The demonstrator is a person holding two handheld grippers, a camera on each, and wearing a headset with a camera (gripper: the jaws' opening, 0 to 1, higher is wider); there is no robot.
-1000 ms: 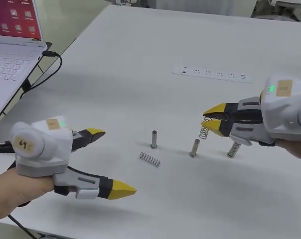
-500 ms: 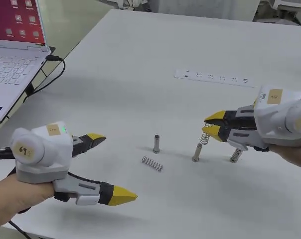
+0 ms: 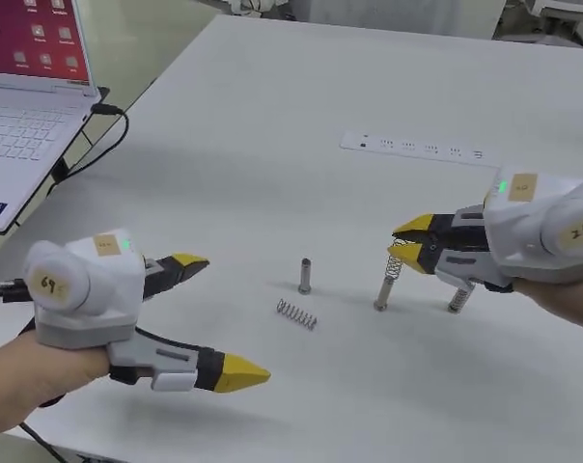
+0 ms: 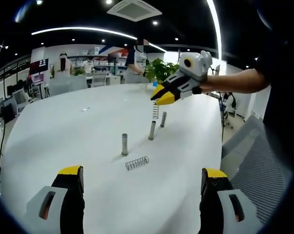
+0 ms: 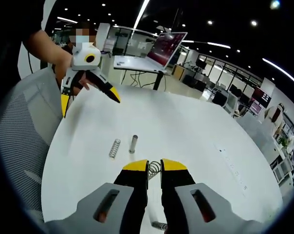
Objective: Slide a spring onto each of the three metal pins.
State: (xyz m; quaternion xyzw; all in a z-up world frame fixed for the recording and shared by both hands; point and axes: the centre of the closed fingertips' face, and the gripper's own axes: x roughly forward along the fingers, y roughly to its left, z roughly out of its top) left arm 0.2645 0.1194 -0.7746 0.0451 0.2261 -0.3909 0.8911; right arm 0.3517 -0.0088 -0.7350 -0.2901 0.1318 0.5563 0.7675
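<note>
Across the white bench point(image 3: 272, 125): open laptop point(image 3: 26, 87) at the far left edge, white power strip point(image 3: 422, 149) at far right.

Left tongs point(image 3: 229, 316) near left, held above the surface, jaws wide apart, nothing between them.

Right tongs point(image 3: 402, 243) at right, tips pointing left, clamped on the held spring point(image 3: 394, 264), which hangs down from the yellow tips.

Three metal pins stand upright in a row mid-bench.
- Left pin point(image 3: 304, 275): bare.
- Middle pin point(image 3: 382, 292): directly under the held spring, whose lower end is at the pin's top. Cannot tell whether it has passed over the tip.
- Right pin point(image 4: 163, 117): just beside the right tongs, with the third spring point(image 3: 457, 301) coiled around it.

Loose spring point(image 3: 296, 313) lies flat on the near side of the left pin, close but not touching.
</note>
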